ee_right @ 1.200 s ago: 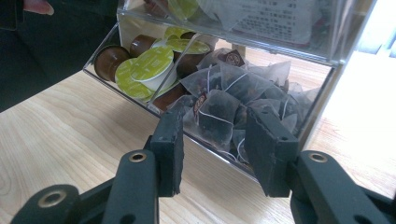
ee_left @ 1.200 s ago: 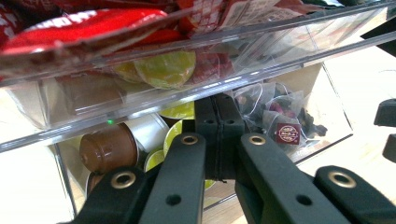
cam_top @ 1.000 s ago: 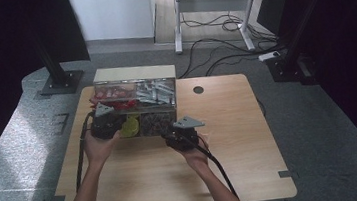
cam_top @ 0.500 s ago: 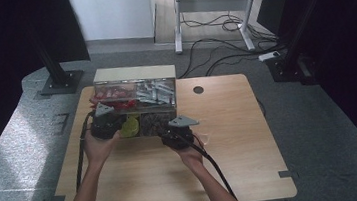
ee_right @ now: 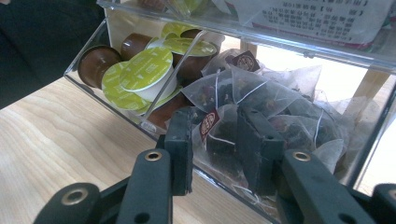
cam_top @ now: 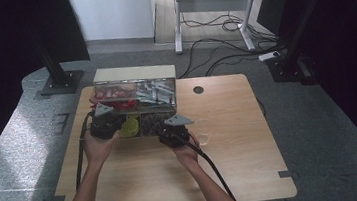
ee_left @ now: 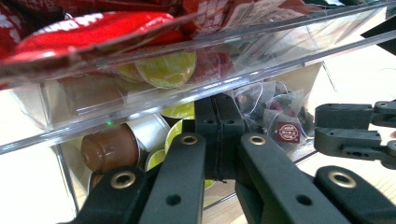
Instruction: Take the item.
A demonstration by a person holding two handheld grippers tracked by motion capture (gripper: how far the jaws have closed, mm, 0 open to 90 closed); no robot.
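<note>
Jaws of the right gripper (ee_right: 215,140) have just been closing around a tea bag (ee_right: 219,126) in the lower front bin of the clear organizer (cam_top: 135,92); pad contact cannot be confirmed, so no grip is assumed. Compared with a second ago, it is seen pushed further in. Left gripper (ee_left: 215,122) is pressed together, resting at the capsule bin (ee_left: 109,149).
</note>
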